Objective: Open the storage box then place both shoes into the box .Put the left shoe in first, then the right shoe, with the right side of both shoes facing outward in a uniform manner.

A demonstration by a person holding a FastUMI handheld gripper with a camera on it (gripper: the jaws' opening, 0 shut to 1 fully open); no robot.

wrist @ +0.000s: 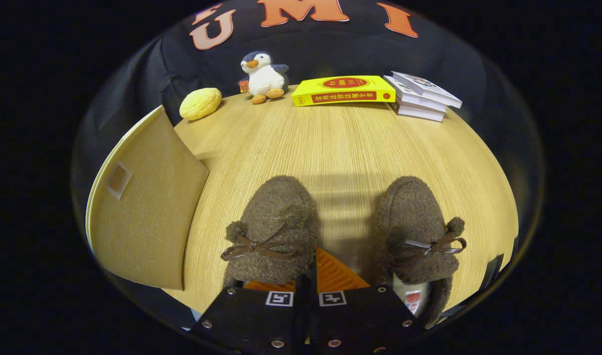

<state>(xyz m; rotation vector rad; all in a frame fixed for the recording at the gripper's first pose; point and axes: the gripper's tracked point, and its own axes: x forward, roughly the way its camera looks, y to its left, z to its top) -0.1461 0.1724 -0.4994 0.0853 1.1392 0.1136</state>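
Left shoe pinched at its edge, gripper closed

Far edge of wooden table: plush penguin, yellow bun-shaped toy to its side, yellow book, white book stack.

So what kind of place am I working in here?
Likely a staged booth, not a home: a wooden tabletop against black cloth, with props like a plush penguin and stacked books. The tongs look shut.
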